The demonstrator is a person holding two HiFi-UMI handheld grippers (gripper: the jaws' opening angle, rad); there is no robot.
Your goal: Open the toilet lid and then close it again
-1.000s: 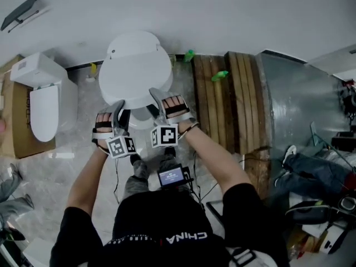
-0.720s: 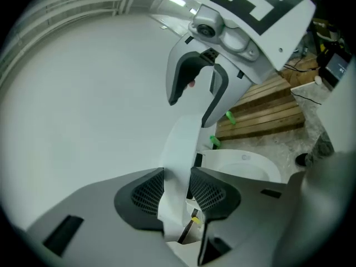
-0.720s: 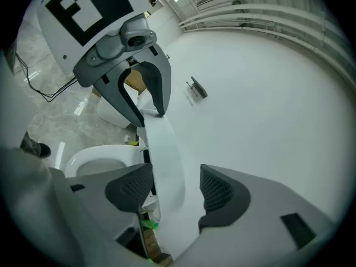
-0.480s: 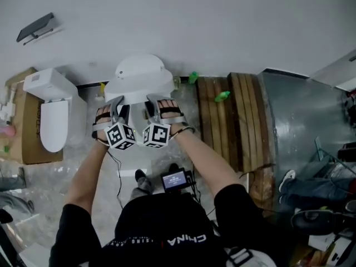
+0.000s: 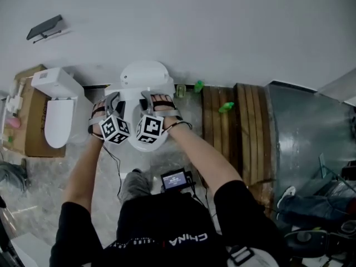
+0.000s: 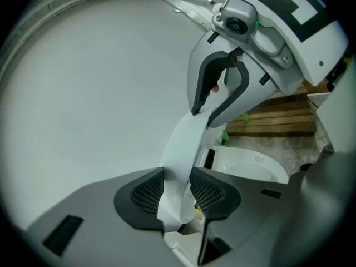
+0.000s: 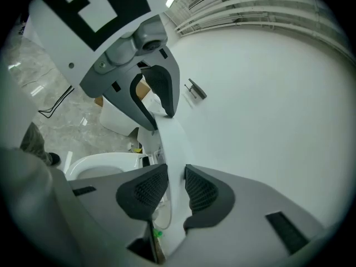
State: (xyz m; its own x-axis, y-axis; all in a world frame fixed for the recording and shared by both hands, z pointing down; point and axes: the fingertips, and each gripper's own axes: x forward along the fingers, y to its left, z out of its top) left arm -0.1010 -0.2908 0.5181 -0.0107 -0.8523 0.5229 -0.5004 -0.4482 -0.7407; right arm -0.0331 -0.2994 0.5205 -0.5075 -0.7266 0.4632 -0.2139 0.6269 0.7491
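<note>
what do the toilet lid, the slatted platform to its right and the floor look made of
Toilet lid: smooth white, thin and evenly curved, probably moulded plastic, mildly glossy.
Slatted platform: brown boards with gaps between them, likely unfinished wood.
Floor: grey with pale veining and some sheen, so polished stone or marble-look tile; I cannot tell which.

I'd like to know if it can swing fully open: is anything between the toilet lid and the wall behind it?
Nothing visible does. In both gripper views the toilet lid stands partly raised, and only open space lies between it and the bare white wall behind.
</note>
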